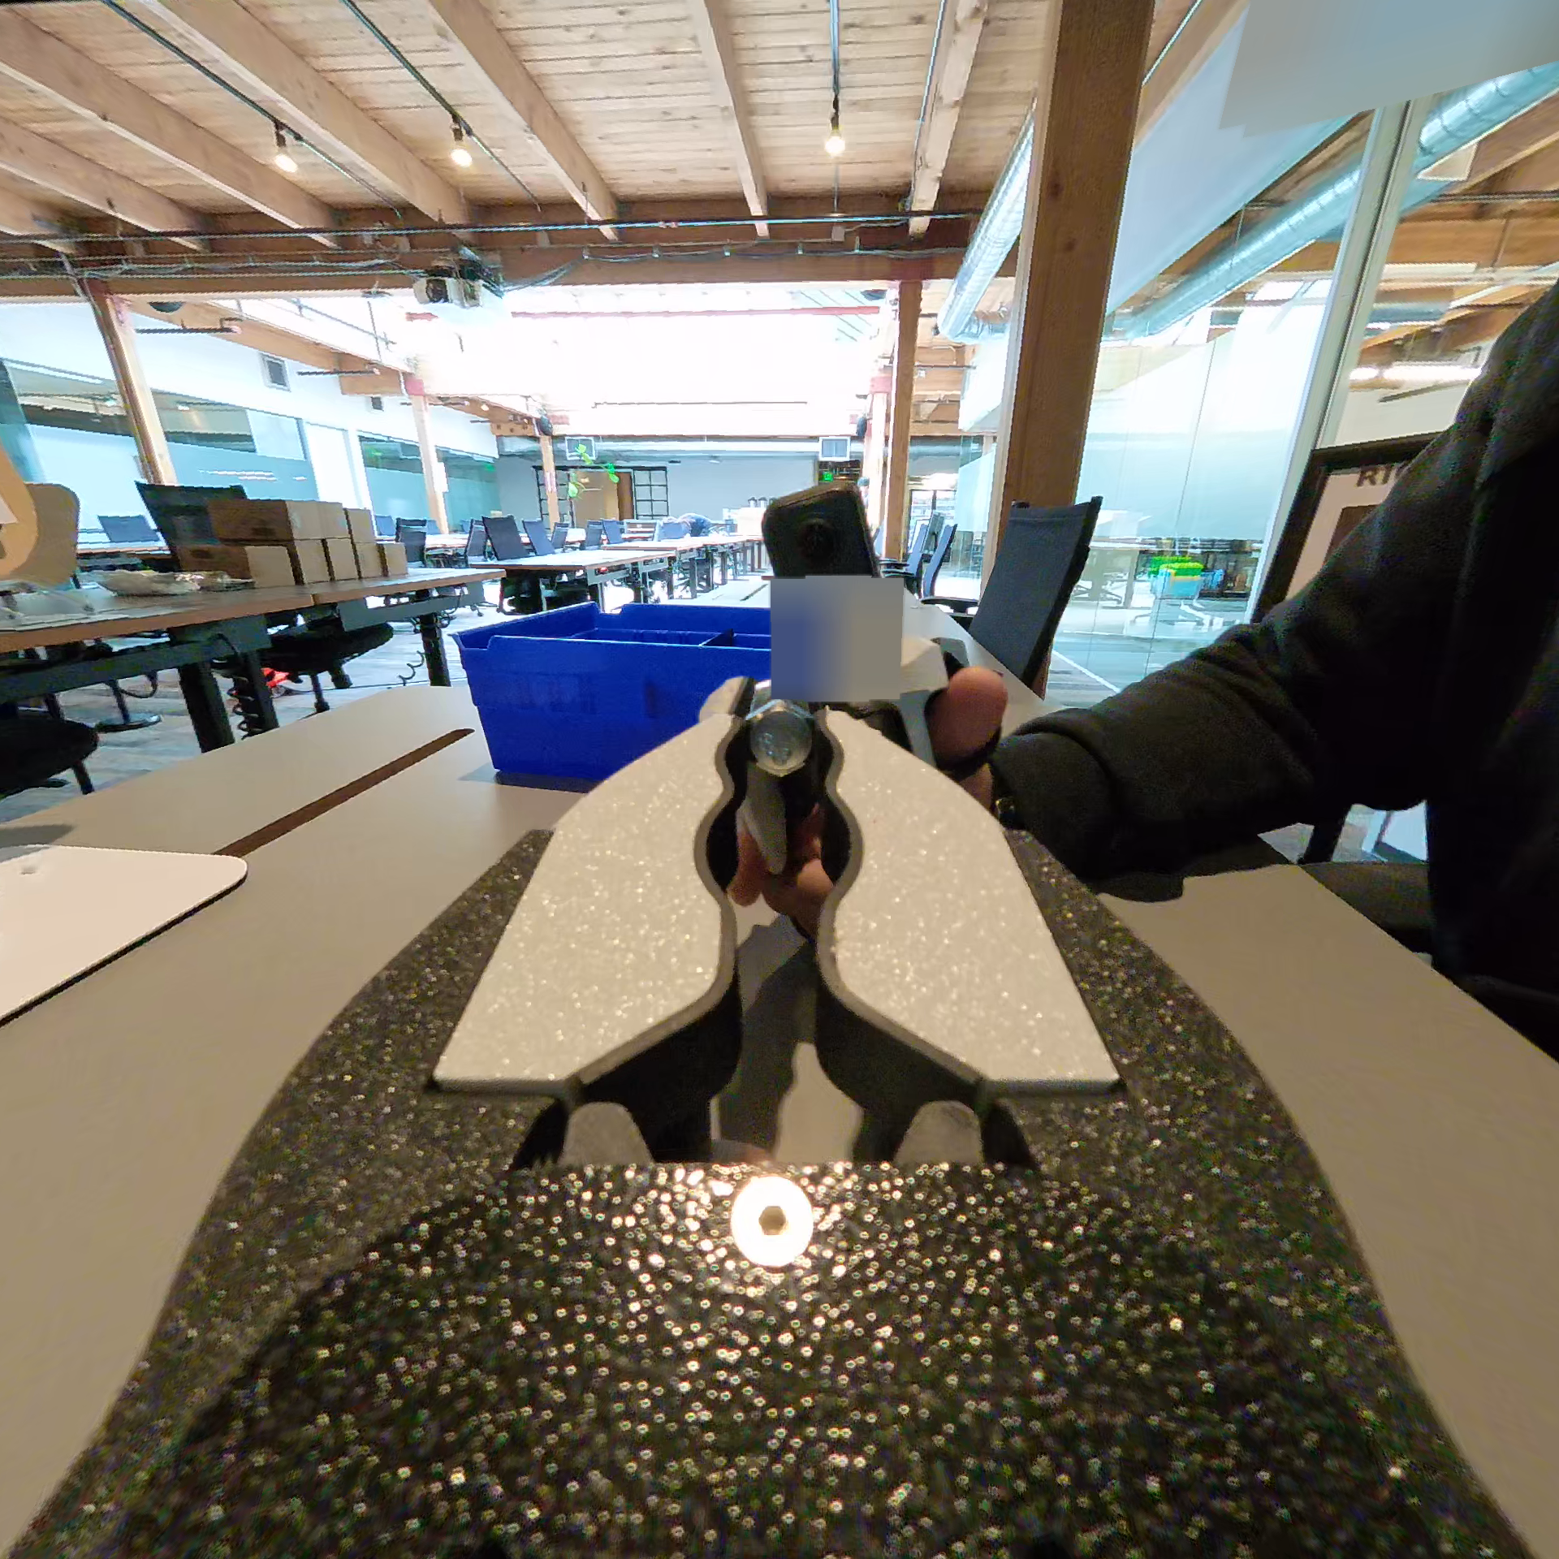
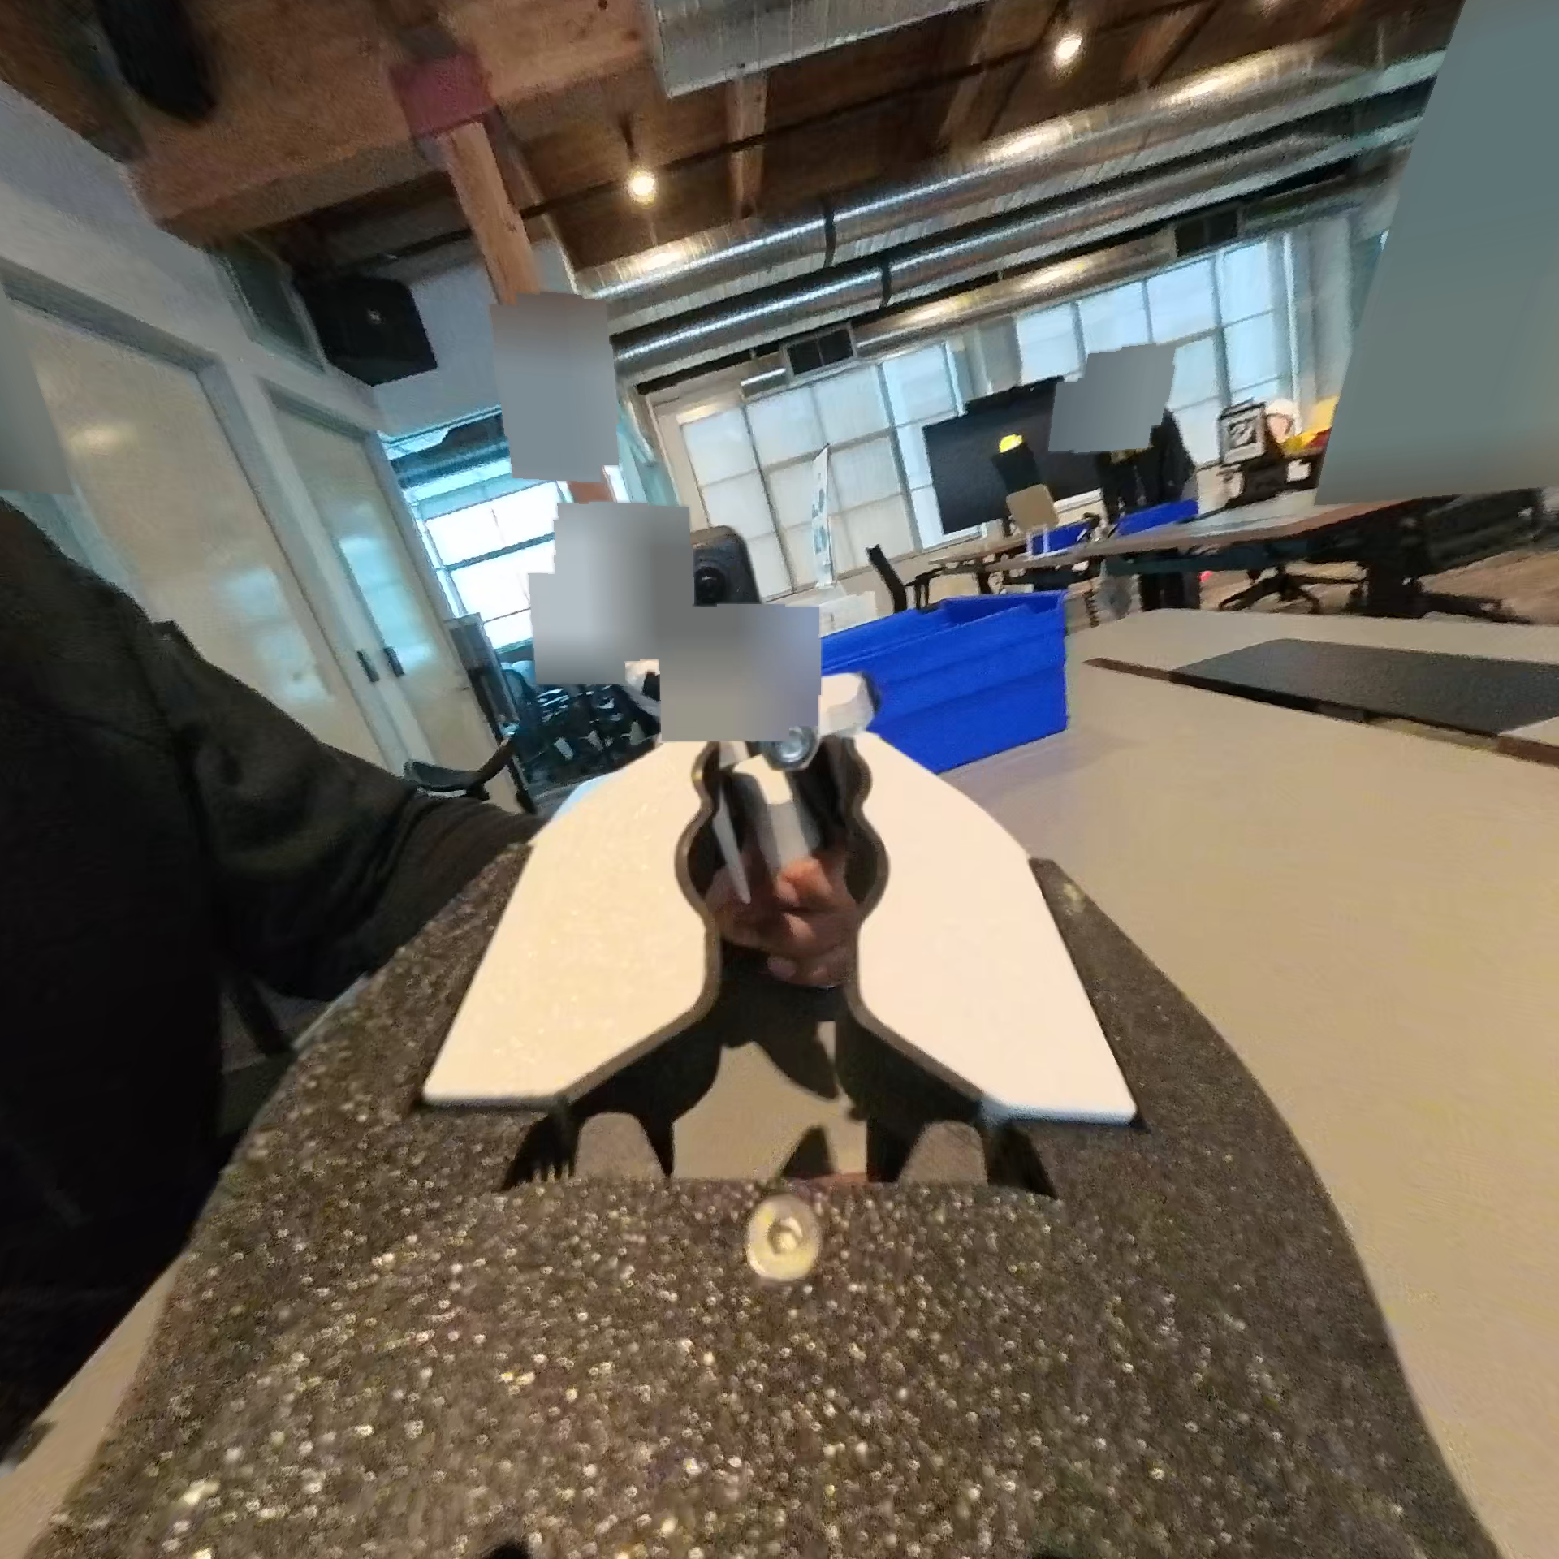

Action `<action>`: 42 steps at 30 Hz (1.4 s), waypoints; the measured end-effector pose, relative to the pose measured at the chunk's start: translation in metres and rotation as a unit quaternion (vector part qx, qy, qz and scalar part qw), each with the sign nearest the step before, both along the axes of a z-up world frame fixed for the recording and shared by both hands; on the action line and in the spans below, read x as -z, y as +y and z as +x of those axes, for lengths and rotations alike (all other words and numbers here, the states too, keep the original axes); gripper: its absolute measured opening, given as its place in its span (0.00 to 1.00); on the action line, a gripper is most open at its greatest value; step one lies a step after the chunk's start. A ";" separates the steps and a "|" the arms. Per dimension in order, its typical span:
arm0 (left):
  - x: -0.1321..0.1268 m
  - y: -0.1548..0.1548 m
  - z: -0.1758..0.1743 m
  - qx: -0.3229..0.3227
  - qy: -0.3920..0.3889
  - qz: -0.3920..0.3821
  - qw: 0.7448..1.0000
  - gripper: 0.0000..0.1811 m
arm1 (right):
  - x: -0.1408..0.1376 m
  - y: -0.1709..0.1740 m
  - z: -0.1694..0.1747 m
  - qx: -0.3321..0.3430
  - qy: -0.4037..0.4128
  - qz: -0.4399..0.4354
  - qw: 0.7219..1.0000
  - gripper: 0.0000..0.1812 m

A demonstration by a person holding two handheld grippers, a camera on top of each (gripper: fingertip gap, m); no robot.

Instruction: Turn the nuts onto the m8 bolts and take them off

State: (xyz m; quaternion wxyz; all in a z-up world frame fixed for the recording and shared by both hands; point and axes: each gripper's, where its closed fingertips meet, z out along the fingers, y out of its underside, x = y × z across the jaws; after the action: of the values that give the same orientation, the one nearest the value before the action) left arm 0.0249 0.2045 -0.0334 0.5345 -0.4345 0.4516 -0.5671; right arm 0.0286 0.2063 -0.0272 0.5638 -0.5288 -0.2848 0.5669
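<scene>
Grippers meet nose to nose

Left first: the left gripper (image 1: pixel 780 742) has its fingers clamped on the bolt (image 1: pixel 780 744), hex head facing the camera, axis pointing away. Opposite, the right gripper (image 2: pixel 789 751) pinches what may be the nut (image 2: pixel 793 747), above the desk (image 2: pixel 1223 844).

Between the fingertips of the left gripper (image 1: pixel 780 742) sits the bolt (image 1: pixel 778 744), head toward the camera. Beyond the fingers comes the right gripper (image 1: pixel 852 675), facing back (the 2 meet tip to tip). Behind and left of the fingers, a bin (image 1: pixel 607 675) stands on the table (image 1: pixel 253 810).
</scene>
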 end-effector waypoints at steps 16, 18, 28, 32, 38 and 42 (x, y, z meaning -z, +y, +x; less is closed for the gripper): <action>0.010 -0.009 0.010 0.034 0.050 -0.010 0.998 0.08 | 0.009 -0.007 0.000 -0.026 -0.047 0.004 0.999 0.08; 0.013 -0.011 0.011 0.077 0.067 -0.087 0.991 0.08 | 0.012 -0.008 0.002 0.016 -0.089 0.086 0.992 0.08; 0.009 -0.003 0.011 0.076 0.047 -0.146 0.985 0.07 | 0.017 -0.009 0.005 0.075 -0.149 0.198 0.966 0.16; 0.005 0.002 0.005 0.024 0.030 -0.061 0.997 0.08 | 0.014 -0.004 0.007 0.025 -0.096 0.083 0.992 0.16; 0.012 -0.005 0.008 0.007 0.059 0.015 0.998 0.08 | 0.017 -0.003 0.007 -0.009 -0.090 0.023 0.996 0.14; 0.016 -0.010 0.011 0.008 0.073 0.035 0.997 0.08 | 0.019 -0.008 0.004 -0.032 -0.095 0.016 0.995 0.11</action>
State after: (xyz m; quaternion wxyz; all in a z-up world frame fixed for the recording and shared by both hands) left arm 0.0362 0.1945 -0.0490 0.5100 -0.4522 0.5128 -0.5220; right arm 0.0321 0.1980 -0.0463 0.5237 -0.5618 -0.3634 0.5272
